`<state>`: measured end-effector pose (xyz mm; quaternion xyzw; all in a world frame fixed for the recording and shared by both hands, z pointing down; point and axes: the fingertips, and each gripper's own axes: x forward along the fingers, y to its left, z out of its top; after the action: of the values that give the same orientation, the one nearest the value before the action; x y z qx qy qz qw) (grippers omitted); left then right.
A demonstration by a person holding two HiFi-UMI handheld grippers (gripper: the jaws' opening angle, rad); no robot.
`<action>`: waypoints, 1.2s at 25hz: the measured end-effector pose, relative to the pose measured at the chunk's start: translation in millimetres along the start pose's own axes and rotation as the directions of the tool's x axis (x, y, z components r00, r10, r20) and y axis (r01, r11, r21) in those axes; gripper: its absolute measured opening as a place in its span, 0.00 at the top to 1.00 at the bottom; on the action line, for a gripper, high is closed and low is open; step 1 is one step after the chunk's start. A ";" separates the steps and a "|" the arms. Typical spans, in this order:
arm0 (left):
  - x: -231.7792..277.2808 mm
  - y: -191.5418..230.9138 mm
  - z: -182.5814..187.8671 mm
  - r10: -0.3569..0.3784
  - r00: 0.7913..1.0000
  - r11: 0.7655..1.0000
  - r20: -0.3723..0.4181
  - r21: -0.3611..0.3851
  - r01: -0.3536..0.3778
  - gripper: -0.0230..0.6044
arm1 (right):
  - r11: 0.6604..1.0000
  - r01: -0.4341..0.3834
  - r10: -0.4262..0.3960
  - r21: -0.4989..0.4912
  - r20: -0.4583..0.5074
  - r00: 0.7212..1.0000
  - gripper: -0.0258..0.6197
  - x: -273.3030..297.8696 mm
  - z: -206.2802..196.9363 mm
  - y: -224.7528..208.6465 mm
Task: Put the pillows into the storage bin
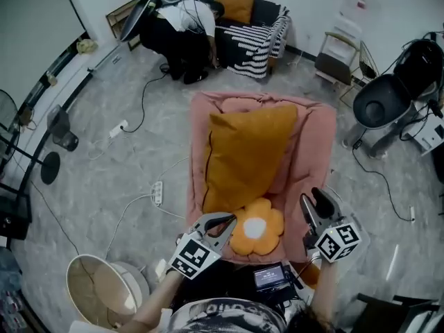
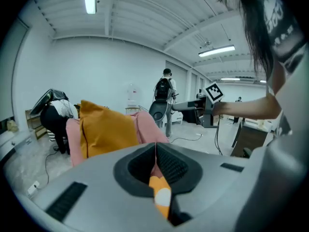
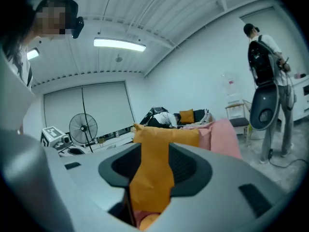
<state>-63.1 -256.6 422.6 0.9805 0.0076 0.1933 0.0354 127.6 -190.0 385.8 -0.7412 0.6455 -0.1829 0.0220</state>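
A big pink cushion (image 1: pixel 313 144) is held up in front of me, with an orange pillow (image 1: pixel 246 151) lying on it and a flower-shaped orange and white pillow (image 1: pixel 258 229) at its near end. My left gripper (image 1: pixel 225 222) is shut on the flower pillow's edge; its orange and white fabric (image 2: pixel 161 197) shows between the closed jaws. My right gripper (image 1: pixel 312 201) is at the cushion's near right corner. In the right gripper view a strip of orange pillow fabric (image 3: pixel 152 178) is pinched between its jaws. A round pale bin (image 1: pixel 104 290) stands on the floor at lower left.
A power strip (image 1: pixel 157 193) and cables lie on the floor to the left, near a floor fan (image 1: pixel 50 166). At the back a person (image 1: pixel 182 37) bends over a sofa (image 1: pixel 253 37). A black chair (image 1: pixel 380 103) stands on the right, and a person with a backpack (image 2: pixel 164 92) beyond.
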 end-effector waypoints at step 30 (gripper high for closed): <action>-124.9 116.4 -47.2 0.299 0.954 0.938 0.017 -0.186 -0.291 0.94 | 0.790 -0.137 -0.025 -0.598 -0.255 0.967 0.79 307.1 22.9 114.2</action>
<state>-196.5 -373.1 427.3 0.9673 -0.1579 0.1740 0.0952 56.7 -509.9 408.4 -0.6598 0.6891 -0.0558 -0.2944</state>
